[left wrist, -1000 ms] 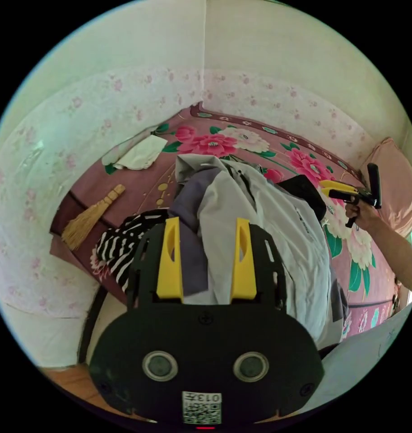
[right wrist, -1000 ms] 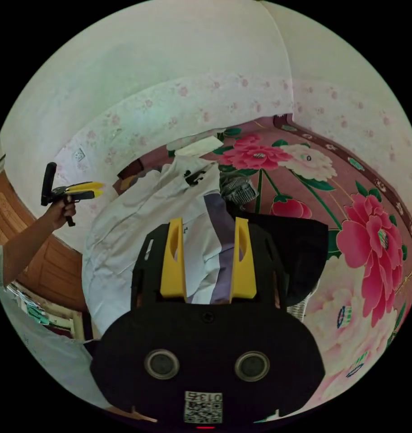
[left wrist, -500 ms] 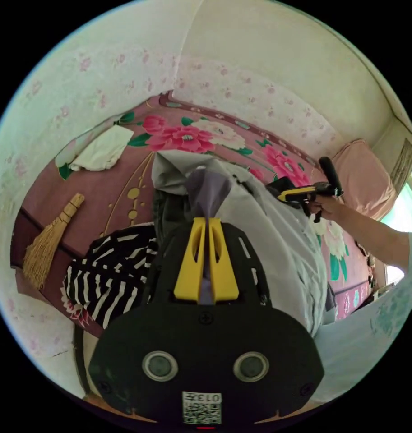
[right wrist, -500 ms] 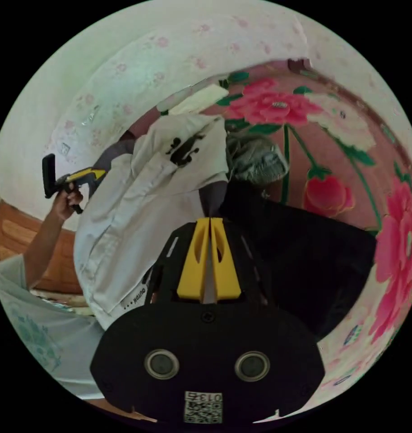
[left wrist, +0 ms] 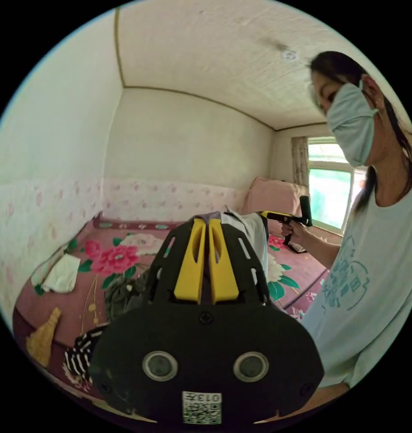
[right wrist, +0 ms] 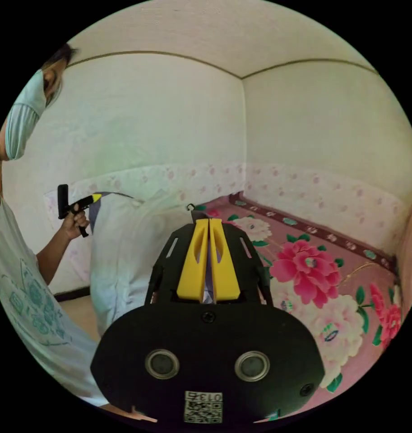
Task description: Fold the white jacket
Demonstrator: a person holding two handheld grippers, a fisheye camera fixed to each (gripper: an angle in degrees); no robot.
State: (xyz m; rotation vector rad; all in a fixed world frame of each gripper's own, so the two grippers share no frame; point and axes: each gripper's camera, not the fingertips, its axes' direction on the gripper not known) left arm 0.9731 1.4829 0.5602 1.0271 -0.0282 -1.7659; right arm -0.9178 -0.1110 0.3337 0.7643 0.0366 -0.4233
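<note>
The white jacket (right wrist: 124, 257) hangs in the air, spread between both grippers above the edge of the bed. In the left gripper view my left gripper (left wrist: 207, 222) is shut on a jacket edge, with purple lining pinched between its yellow jaws and white cloth (left wrist: 253, 232) trailing behind. Farther off in that view, a hand holds the right gripper (left wrist: 271, 215) against the jacket's other end. In the right gripper view my right gripper (right wrist: 208, 221) is shut on the jacket's lining. The left gripper (right wrist: 96, 197) grips the far corner at upper left.
The bed's pink floral sheet (right wrist: 314, 270) lies below. On it are a folded white cloth (left wrist: 61, 278), a hand broom (left wrist: 41, 336), a striped garment (left wrist: 79, 356) and a dark crumpled garment (left wrist: 124, 293). A pink pillow (left wrist: 271, 194) sits by the window (left wrist: 332, 198). The person (left wrist: 368, 288) stands beside the bed.
Both grippers, open one second ago, closed on the jacket's lining and then rose. The jacket has come up off the bed pile and now hangs between them.
</note>
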